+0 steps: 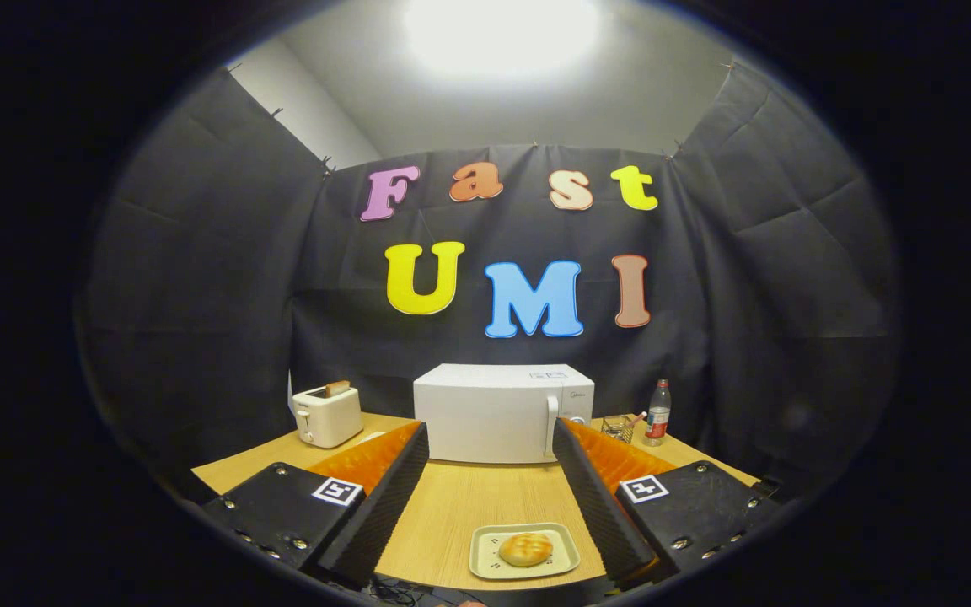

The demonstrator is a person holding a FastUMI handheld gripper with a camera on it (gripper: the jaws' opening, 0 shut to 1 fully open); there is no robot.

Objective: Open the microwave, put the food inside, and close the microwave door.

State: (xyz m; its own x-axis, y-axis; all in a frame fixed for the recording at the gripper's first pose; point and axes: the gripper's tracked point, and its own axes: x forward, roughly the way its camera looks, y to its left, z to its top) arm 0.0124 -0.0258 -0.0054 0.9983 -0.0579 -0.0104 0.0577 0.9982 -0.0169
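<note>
A white microwave [494, 413] stands at the back of the wooden table [469, 506], its door shut and its vertical handle [550, 426] on the right side. A bread roll [525, 549] lies on a small pale square plate [564, 563] near the table's front edge, between my fingers and low down. My gripper [490, 438] is open wide, with nothing between the fingers. The microwave sits just beyond the fingertips.
A white toaster [327, 415] with a slice in it stands at the back left. A plastic bottle [658, 412] and a small wire holder [619, 427] stand to the right of the microwave. Black cloth walls close in the table on three sides.
</note>
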